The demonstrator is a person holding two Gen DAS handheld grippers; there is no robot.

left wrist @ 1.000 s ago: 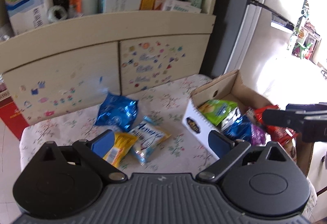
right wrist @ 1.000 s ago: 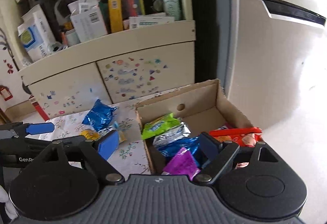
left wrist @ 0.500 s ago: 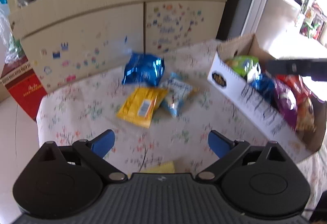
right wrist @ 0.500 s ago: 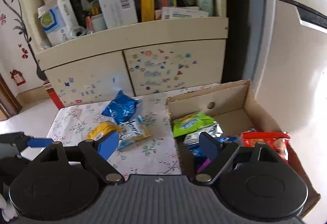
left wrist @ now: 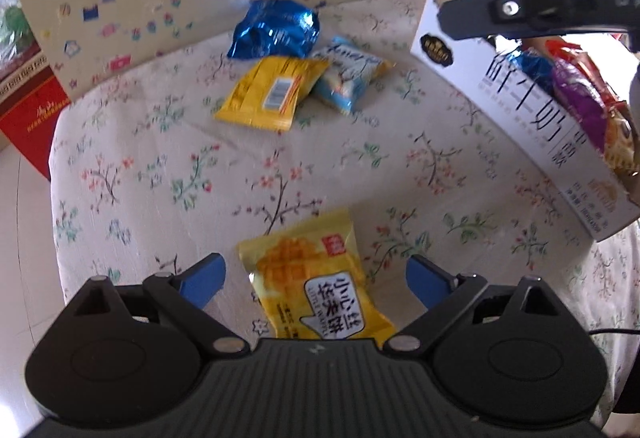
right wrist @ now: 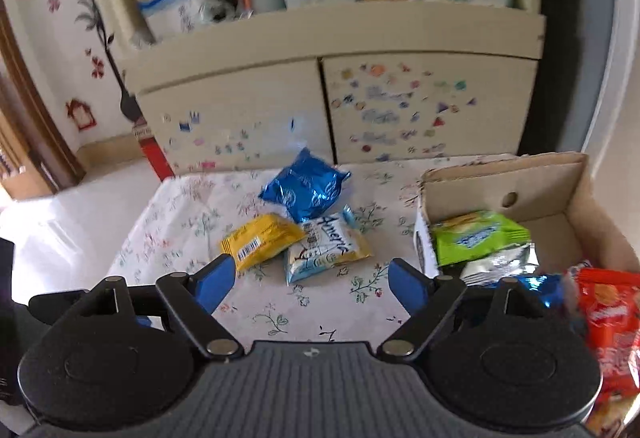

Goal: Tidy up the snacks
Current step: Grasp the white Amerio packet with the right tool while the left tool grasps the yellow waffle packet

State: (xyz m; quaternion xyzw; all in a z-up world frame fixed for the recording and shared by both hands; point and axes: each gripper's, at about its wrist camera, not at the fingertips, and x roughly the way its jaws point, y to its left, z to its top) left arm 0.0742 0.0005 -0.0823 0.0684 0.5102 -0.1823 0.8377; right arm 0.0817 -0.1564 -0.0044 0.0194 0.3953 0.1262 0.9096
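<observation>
A floral-clothed table (left wrist: 168, 142) stands before a sticker-covered cabinet (right wrist: 432, 106). The waffle packet (left wrist: 316, 290) lies near the front edge between the left gripper (left wrist: 316, 280)'s closing jaws, not yet pinched. Three packets wait mid-table; several already fill the carton (right wrist: 560, 194) at the right edge. The right gripper (right wrist: 308, 278), closing, holds nothing. The waffle packet's near end and the carton's depths are hidden.

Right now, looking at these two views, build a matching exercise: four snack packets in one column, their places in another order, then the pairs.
1. waffle packet
2. blue foil bag
3. green packet
4. pale blue packet

A. in the cardboard box
B. between the left gripper fingers, jaws closing
C. farthest back on the tablecloth
D. beside the flat yellow packet

Pairs: 1-B, 2-C, 3-A, 4-D
</observation>
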